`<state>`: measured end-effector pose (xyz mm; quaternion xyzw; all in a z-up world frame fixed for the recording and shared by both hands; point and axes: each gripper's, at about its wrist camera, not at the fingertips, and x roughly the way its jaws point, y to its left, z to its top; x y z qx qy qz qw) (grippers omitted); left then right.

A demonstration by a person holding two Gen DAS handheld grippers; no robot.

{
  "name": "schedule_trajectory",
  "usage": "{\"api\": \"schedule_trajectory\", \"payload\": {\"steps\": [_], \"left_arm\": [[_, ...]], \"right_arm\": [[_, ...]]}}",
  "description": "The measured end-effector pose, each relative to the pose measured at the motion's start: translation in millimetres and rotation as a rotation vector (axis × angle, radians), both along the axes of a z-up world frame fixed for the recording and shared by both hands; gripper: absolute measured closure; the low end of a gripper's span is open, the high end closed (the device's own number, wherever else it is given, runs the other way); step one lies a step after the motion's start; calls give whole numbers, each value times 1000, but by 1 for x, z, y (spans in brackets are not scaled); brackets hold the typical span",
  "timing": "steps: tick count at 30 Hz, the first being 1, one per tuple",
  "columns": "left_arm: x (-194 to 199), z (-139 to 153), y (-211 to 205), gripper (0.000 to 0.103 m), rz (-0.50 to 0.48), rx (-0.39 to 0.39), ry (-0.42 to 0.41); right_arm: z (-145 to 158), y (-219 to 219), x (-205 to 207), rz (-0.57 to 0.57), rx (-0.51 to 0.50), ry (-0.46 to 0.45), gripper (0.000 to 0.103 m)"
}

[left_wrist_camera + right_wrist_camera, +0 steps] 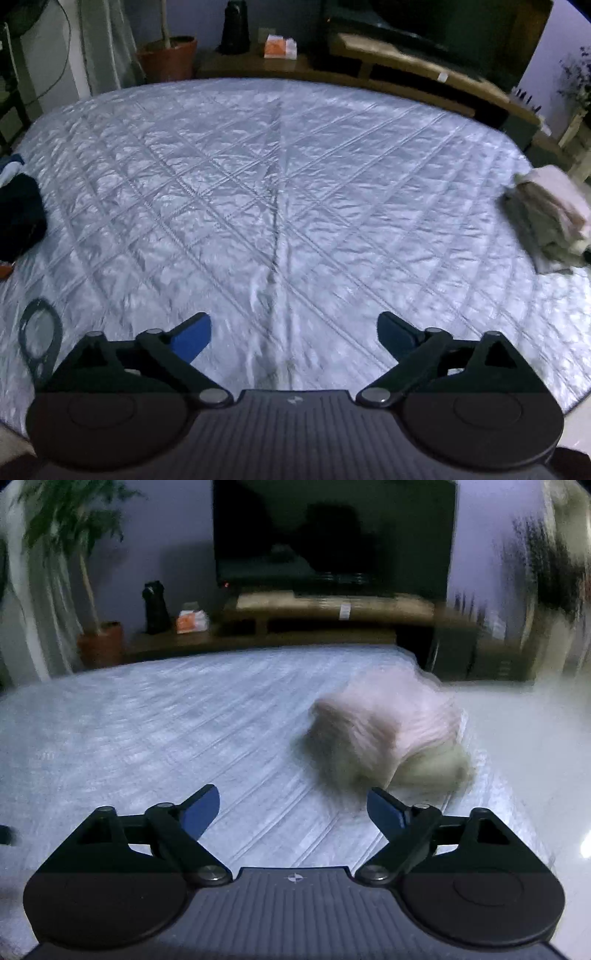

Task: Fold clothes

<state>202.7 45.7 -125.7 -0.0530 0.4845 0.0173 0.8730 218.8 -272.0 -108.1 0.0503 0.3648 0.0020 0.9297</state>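
Both tools, left tool [293,332] and right tool [293,808], are released and empty. The folded stack [391,734] sits at the bed's [258,166] right edge; a careless brush could tip it off.

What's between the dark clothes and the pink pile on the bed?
Only bare quilt lies between the dark clothes and pink pile, in the left wrist view.

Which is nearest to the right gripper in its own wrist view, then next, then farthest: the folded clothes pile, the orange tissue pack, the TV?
From the right gripper, whose jaws stand open and empty:
1. Folded clothes pile, just ahead and to the right, on the quilted bed cover.
2. Orange tissue pack, beyond the bed's far edge, left, on the low wooden stand.
3. TV, at the back wall, centre.
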Motion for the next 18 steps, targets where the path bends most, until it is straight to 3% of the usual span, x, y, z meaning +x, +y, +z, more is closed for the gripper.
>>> {"api": "schedule_trajectory", "payload": {"steps": [3, 9, 18], "left_arm": [[-35, 9, -14, 1, -9, 26, 26], [-94, 18, -31, 1, 0, 23, 120], [-155, 43, -69, 1, -62, 57, 64]], "right_arm": [[-5, 13, -40, -24, 112, 87, 7], [1, 37, -99, -67, 73, 8, 6], [4, 23, -159, -197, 161, -41, 6]]}}
